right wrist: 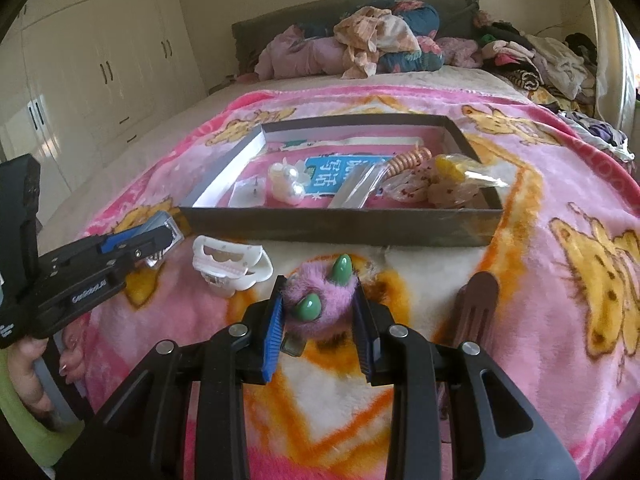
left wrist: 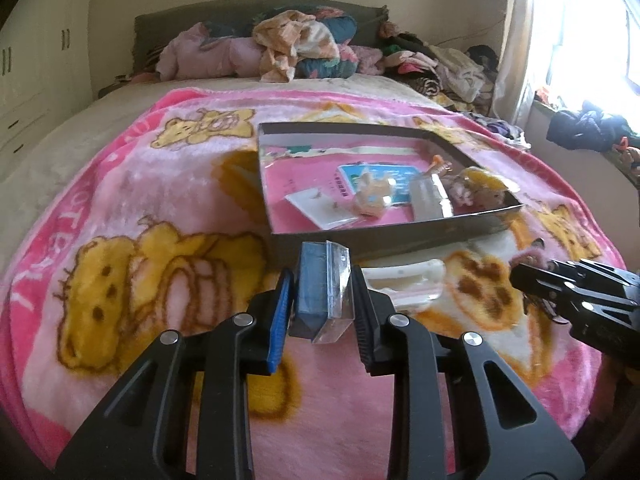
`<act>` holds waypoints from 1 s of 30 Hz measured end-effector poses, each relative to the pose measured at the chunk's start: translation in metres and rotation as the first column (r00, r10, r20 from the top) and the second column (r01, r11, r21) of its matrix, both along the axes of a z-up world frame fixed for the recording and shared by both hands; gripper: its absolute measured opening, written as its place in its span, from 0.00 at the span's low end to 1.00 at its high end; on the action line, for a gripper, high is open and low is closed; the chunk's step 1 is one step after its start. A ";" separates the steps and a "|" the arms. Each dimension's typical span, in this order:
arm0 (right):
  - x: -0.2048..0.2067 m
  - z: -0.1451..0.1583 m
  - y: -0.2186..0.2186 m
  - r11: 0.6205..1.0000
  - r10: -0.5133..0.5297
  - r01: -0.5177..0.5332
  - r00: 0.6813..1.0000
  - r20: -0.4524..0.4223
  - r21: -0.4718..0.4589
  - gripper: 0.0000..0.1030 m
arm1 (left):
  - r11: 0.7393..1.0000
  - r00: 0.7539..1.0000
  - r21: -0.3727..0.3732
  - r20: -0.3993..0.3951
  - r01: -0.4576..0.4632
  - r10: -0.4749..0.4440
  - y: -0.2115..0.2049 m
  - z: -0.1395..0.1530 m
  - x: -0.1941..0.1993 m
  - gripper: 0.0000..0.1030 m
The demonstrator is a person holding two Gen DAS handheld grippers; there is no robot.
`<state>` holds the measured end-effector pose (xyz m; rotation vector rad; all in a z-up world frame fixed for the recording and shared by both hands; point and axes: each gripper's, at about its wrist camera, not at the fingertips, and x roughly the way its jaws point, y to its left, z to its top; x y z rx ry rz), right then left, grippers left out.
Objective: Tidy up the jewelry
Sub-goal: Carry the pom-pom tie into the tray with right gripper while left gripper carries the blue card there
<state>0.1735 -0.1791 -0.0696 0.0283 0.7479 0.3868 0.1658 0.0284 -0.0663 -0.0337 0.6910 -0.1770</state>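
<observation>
My left gripper (left wrist: 322, 280) is shut on a small clear case with a blue insert (left wrist: 320, 292), held just above the pink blanket in front of the shallow dark tray (left wrist: 400, 236). In the right wrist view the same gripper (right wrist: 160, 240) comes in from the left with the case (right wrist: 166, 224). My right gripper (right wrist: 318, 300) is shut on a fuzzy purple hair clip with green ornaments (right wrist: 320, 300). The tray (right wrist: 340, 226) holds several pieces: packets, a pearl piece, a coiled orange tie.
A white claw clip (right wrist: 230, 266) and a brown comb-like clip (right wrist: 476, 308) lie on the blanket before the tray. Piled clothes and pillows (right wrist: 380, 40) fill the head of the bed. A person's hand (right wrist: 32, 368) grips the left tool.
</observation>
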 end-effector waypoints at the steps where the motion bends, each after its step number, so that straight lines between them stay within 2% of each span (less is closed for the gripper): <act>1: -0.001 0.002 -0.002 1.000 -0.005 0.005 1.000 0.004 0.003 0.29 | 1.000 1.000 -0.002 0.003 0.005 -0.005 -0.001 0.002 -0.001 0.20; 13: 0.006 0.019 -0.023 0.998 -0.053 0.052 0.998 0.030 0.033 0.29 | 0.996 0.996 -0.003 0.033 0.084 -0.083 -0.038 0.019 0.015 0.20; 30: 0.051 0.034 -0.049 0.993 -0.109 0.106 0.993 0.051 0.048 0.29 | 0.987 0.987 0.032 0.023 0.155 -0.156 -0.087 0.022 0.065 0.20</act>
